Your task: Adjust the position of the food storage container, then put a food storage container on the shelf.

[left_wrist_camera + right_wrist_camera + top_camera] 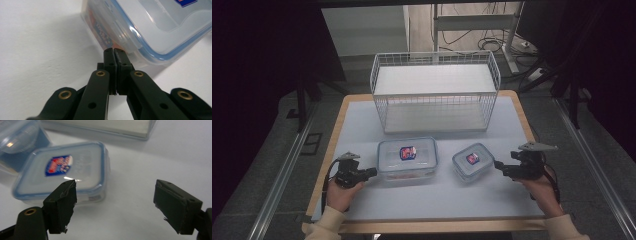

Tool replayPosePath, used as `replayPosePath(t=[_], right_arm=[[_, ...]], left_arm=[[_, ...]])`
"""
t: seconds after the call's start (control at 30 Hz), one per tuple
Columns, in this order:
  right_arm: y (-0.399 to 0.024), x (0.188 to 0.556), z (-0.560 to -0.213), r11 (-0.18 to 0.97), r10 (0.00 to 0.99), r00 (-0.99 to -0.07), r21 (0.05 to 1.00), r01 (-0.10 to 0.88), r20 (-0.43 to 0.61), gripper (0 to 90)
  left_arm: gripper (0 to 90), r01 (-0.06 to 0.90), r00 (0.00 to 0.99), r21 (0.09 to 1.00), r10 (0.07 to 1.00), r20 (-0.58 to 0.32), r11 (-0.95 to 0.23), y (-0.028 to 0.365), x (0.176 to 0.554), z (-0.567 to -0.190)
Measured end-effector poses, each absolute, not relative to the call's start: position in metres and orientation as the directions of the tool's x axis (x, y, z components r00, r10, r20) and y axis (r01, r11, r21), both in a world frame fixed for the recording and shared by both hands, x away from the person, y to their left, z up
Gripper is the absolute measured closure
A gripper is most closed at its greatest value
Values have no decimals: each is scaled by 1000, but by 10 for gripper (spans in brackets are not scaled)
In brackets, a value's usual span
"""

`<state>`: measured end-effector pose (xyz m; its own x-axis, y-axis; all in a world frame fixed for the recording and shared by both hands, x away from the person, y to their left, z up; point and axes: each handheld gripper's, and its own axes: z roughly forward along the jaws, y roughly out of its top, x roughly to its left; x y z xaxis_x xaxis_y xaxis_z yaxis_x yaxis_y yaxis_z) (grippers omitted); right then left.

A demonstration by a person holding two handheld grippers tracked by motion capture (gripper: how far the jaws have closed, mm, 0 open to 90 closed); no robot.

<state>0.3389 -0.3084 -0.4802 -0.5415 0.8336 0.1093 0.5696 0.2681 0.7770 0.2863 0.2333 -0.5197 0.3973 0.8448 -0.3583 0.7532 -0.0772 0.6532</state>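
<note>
Two lidded plastic containers are set on the pale tabletop [362, 125] in front of a white wire basket [435, 92]. The large container [407, 160], rectangular with a blue-edged clear lid and a red and blue label at its centre, is placed left of the middle of the table; in the left gripper view [160, 27] its corner and a side latch are seen close up, with orange and red print visible through the wall. The small container [472, 161], square and of the same make, is placed just to its right, turned at a slant, apart from the large one; in the right gripper view [62, 173] its labelled lid is seen from low and near. The left gripper [371, 172] is held level at the left end of the large container, its tips at or just short of the wall; in its own view [114, 53] the two black jaws are pressed flat together with nothing between them, and contact with the container cannot be told. The right gripper [497, 164] is held level just to the right of the small container, near it but not touching; in its own view [115, 202] the jaws are spread wide, and bare tabletop is seen between them, the small container lying ahead and toward the left jaw. Each gripper is held in a hand at the near edge of the table, light sleeves being seen at the bottom of the high view. The basket, with an upper shelf, is stood toward the far edge of the table, well apart from both grippers.
</note>
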Motion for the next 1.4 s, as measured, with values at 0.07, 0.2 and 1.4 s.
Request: replayPosePath(t=[0.07,0.2,1.4], right_arm=[[-307,338,-477,259,826,-551,784,564,124,189],[-301,336,-473,256,809,-572,794,551,136,185],[-212,342,-455,310,649,-711,758,574,272,102]], left_arm=[[895,749,390,660,845,-366,-60,239,284,-518],[894,738,387,673,845,-368,-45,244,280,-514],[173,726,402,687,790,-463,34,256,295,-492]])
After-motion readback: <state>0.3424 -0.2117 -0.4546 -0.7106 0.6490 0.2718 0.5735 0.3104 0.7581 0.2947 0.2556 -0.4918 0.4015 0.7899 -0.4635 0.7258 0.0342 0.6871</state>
